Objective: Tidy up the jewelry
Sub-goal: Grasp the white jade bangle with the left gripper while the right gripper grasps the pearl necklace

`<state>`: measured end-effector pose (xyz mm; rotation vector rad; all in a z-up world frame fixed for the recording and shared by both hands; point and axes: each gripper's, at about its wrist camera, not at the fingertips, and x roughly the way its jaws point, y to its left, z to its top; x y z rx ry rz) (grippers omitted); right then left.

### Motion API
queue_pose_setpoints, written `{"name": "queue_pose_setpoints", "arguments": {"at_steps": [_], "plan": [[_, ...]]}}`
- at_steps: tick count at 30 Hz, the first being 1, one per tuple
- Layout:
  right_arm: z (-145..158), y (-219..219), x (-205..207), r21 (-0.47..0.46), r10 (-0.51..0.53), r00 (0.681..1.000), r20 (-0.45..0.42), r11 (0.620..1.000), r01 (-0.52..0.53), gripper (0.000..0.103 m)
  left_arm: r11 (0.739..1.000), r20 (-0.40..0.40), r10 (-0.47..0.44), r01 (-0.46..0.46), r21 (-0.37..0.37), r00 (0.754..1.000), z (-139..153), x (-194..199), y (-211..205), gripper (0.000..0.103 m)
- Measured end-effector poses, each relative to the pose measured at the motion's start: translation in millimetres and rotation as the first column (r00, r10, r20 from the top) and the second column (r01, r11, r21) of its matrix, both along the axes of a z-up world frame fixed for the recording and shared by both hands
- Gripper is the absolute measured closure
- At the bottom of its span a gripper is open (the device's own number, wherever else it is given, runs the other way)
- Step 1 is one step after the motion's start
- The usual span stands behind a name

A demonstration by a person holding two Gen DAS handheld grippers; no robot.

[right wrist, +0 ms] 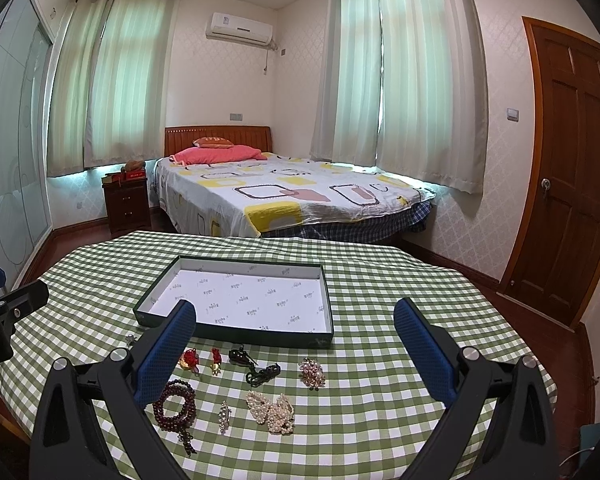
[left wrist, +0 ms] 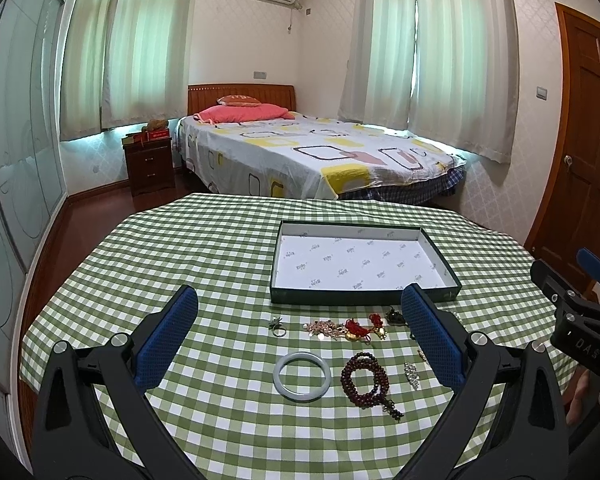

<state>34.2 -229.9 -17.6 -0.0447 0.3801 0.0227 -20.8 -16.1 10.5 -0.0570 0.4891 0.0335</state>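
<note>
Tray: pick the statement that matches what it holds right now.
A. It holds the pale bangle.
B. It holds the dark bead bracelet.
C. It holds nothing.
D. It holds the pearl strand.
C: the tray shows only its printed white lining, while the bangle, bead bracelet and pearls all lie on the checked cloth in front of it.

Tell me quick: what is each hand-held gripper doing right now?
Left hand-held gripper: open, holding nothing, above the jewelry on the table.
Right hand-held gripper: open, holding nothing, also above the table.
</note>
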Motion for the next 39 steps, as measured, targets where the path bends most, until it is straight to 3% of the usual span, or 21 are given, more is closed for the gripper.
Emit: {"name": "queue_pose_setpoints", "arguments": {"at_steps": [13, 21, 30, 35, 39], "plan": [[-75, -21, 31, 0.010, 0.014, 0.998, -0.062, 1.000, -0.014, 0.006, 1.000, -0.140, -0.005, 0.002, -0.025, 0.990, -80, 48, 25, 0.004], [-129, -25, 53, -0.005, 0.022, 0.982, -0.188, 1.000, -0.024, 0.006, 0.998, -0.268, -0.057, 0.045, -0.050, 0.962, -126, 75, 21, 0.004], [-149, -20, 60, 0.004, 0.060, 0.964, -0.258, 0.998, -0.061, 0.006, 0.997, -0.375, -0.067, 0.054, -0.046, 0.924, -164, 96, 15, 0.006], [-151, -19, 63, 0.004, 0.064, 0.961, -0.269, 0.998, -0.065, 0.006, 0.997, -0.361, -0.071, 0.058, -0.046, 0.930, -168, 97, 15, 0.006], [-152, -18, 65, 0.000, 0.068, 0.958, -0.279, 0.997, -0.071, 0.006, 0.997, -0.369, -0.055, 0.073, 0.036, 0.928, -172, 98, 2, 0.004]]}}
